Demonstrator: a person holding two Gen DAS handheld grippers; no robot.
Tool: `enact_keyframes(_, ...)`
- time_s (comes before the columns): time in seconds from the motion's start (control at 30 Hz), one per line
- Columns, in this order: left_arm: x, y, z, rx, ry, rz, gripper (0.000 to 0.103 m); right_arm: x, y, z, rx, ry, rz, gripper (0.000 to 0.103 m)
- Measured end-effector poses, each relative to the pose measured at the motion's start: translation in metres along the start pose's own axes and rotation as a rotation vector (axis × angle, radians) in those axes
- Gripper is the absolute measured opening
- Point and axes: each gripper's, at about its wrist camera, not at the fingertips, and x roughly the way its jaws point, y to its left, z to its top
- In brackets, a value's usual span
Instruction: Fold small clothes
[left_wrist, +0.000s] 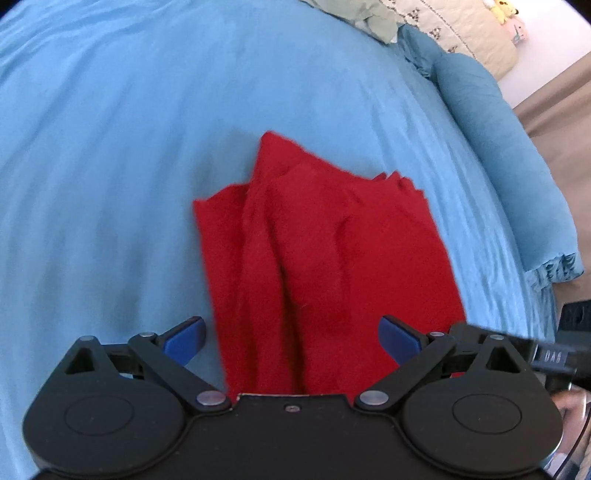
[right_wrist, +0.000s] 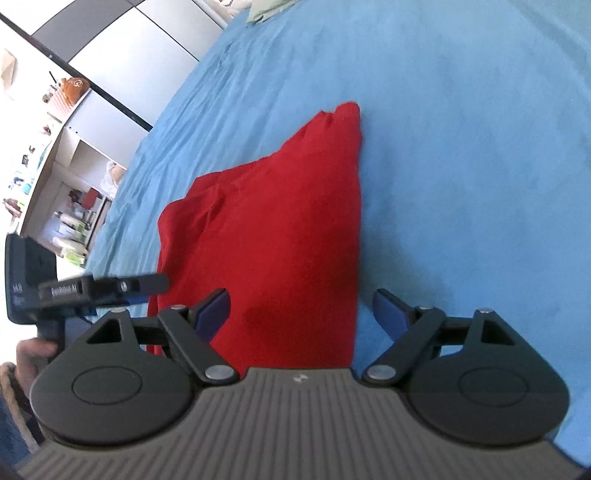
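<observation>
A small red garment lies folded in loose layers on the blue bedsheet; it also shows in the right wrist view. My left gripper is open, its blue-padded fingers spread on either side of the garment's near edge, holding nothing. My right gripper is open too, straddling the garment's near right corner, empty. The left gripper's body shows at the left of the right wrist view.
A blue pillow lies along the bed's right side, with a cream quilt and a pale green cloth beyond it. Shelves and a wardrobe stand past the bed's left edge.
</observation>
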Motion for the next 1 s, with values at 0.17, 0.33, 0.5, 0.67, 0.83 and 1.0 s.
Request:
enact_keyframes(0.17, -0.001, 0.009, -0.009, -0.058, -0.010, -0.013, 0.100, 0.003, -0.002, 0.002, 0.007, -0.009, 0.004, 0.099)
enact_keyframes(0.33, 0.007, -0.007, -0.008, -0.029, -0.015, -0.078, 0.096, 0.010, 0.002, 0.003, -0.019, -0.001, 0.023, 0.093)
enact_keyframes(0.5, 0.012, -0.013, -0.011, 0.011, -0.015, 0.001, 0.089, 0.015, 0.001, 0.000, -0.006, 0.002, 0.032, 0.092)
enact_keyframes(0.67, 0.001, -0.013, -0.013, 0.020, -0.018, 0.067, 0.051, 0.016, 0.002, 0.001, 0.009, -0.003, 0.018, 0.070)
enact_keyframes(0.83, -0.010, -0.039, -0.013, 0.099, -0.021, 0.130, 0.034, 0.007, 0.019, 0.002, -0.028, -0.038, -0.015, 0.045)
enact_keyframes(1.0, -0.032, -0.050, -0.018, 0.111, -0.052, 0.109, 0.031, -0.012, 0.038, 0.002, -0.064, -0.098, 0.003, 0.041)
